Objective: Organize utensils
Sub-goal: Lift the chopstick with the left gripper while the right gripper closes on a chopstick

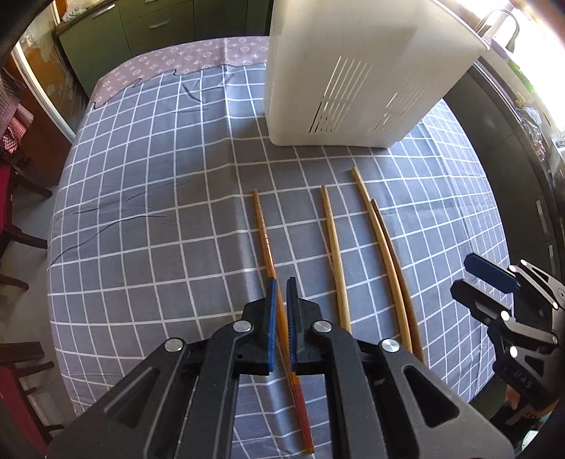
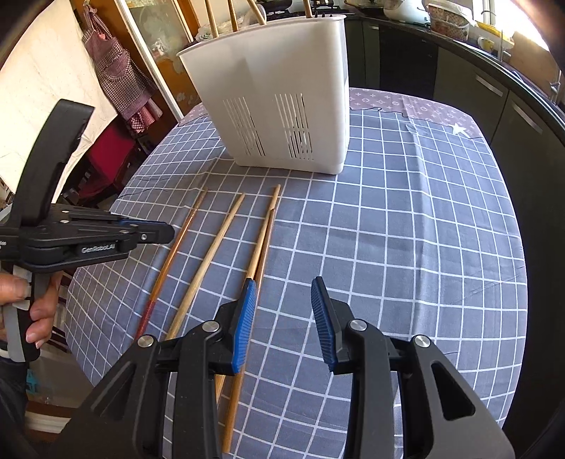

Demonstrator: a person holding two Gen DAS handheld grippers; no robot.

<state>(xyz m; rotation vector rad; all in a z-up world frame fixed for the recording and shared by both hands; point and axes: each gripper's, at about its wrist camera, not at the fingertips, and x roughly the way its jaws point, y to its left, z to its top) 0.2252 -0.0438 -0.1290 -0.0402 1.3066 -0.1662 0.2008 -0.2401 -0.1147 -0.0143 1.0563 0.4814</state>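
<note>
Several wooden chopsticks lie side by side on the checked tablecloth in front of a white slotted utensil holder (image 1: 353, 70) (image 2: 282, 102). My left gripper (image 1: 281, 286) is nearly closed around the leftmost, red-handled chopstick (image 1: 263, 233) (image 2: 173, 250), which still lies on the cloth. A pale chopstick (image 1: 333, 247) (image 2: 212, 254) lies to its right, then a touching pair (image 1: 385, 254) (image 2: 261, 240). My right gripper (image 2: 284, 286) is open and empty, hovering just right of the pair; it also shows in the left wrist view (image 1: 494, 279). Stick tops poke out of the holder (image 2: 231, 14).
The table (image 2: 406, 229) has a grey-blue checked cloth over a patterned one. Dark cabinets (image 2: 494, 106) run along the right. A chair (image 1: 14, 212) and hanging cloths stand off the left edge.
</note>
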